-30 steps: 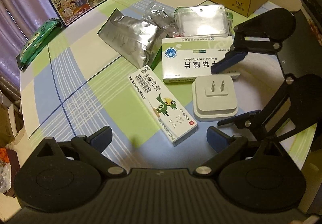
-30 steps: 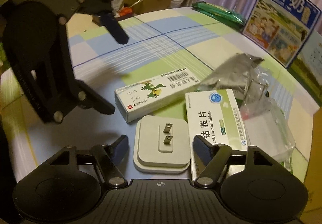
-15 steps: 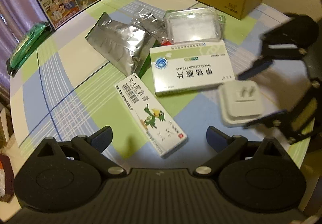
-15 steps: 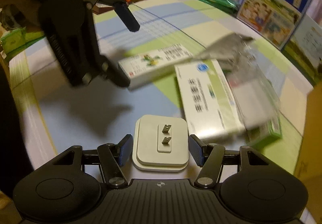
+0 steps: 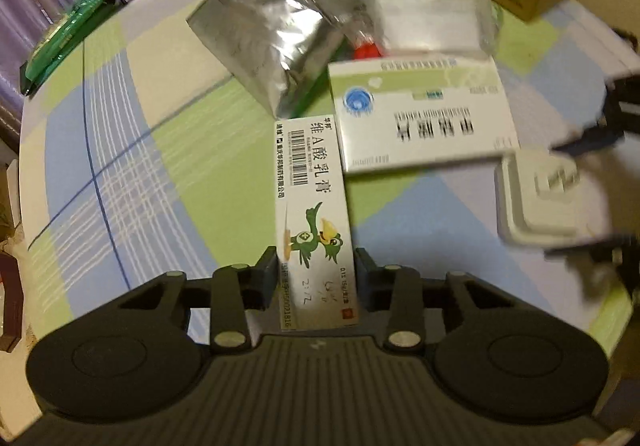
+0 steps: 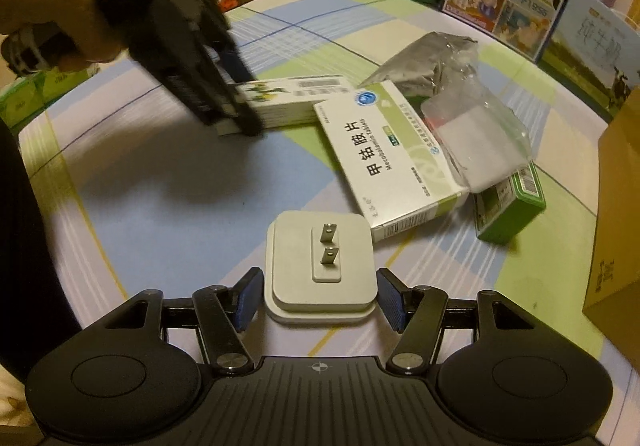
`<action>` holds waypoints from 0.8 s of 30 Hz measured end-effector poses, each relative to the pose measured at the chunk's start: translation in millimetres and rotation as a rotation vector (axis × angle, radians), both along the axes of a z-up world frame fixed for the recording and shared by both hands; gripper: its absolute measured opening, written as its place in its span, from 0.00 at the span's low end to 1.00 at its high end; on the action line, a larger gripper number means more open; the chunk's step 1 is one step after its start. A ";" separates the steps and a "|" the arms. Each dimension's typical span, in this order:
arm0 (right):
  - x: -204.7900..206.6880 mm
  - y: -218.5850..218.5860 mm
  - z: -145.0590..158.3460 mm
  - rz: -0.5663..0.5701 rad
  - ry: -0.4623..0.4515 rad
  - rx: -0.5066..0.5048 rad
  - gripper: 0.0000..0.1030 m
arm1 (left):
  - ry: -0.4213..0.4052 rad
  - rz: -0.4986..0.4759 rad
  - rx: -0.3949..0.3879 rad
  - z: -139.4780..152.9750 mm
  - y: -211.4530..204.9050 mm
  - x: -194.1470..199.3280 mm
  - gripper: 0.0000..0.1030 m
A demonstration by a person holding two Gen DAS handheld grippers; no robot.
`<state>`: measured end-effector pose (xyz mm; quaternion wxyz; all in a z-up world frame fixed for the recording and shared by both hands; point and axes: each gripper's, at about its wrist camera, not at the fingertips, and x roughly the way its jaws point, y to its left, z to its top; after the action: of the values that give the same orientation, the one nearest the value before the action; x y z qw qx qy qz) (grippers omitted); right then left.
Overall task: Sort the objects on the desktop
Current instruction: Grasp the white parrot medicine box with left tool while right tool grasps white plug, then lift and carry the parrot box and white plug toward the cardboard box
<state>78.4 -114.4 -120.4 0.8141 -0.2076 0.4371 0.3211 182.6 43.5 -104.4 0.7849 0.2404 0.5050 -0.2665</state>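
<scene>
I have the long white ointment box point(image 5: 314, 221) with the green bird print pinched at its near end in the left gripper point(image 5: 316, 270), both fingers pressed against its long sides; the box runs from 6 o'clock toward 12 in the left wrist view, over the checked tablecloth point(image 5: 120, 149). At its far end, toward 1 o'clock, lies the white-and-green tablet box point(image 5: 424, 117), and at 11 o'clock from that sits the crumpled silver foil pouch point(image 5: 260, 45). At 3 o'clock the white plug adapter point(image 6: 320, 266) sits between the fingers of my right gripper point(image 6: 318, 296), prongs up; the blue pads point(image 6: 246, 300) stand just beside its edges with a sliver of gap, so I read it as parted around the adapter, not clamped. Beyond the tablet box, a clear plastic case point(image 6: 476, 133) rests on a small green box point(image 6: 512, 205). A brown carton point(image 6: 616, 205) stands at 3 o'clock in the right wrist view.
</scene>
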 end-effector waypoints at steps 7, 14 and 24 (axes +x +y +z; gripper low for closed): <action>-12.0 -31.2 7.8 0.000 0.021 -0.015 0.56 | 0.084 -0.170 0.025 3.3 21.0 -36.3 0.32; -13.8 -48.0 3.7 -0.016 0.027 -0.001 0.57 | 0.045 -0.198 -0.017 2.0 31.5 -43.3 0.45; -2.4 -41.5 -2.2 -0.010 0.031 -0.008 0.66 | 0.029 -0.205 -0.040 -4.6 11.9 -28.2 0.47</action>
<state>76.0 -155.9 -122.6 0.8080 -0.2038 0.4521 0.3182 154.4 55.4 -108.9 0.7509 0.2711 0.4835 -0.3590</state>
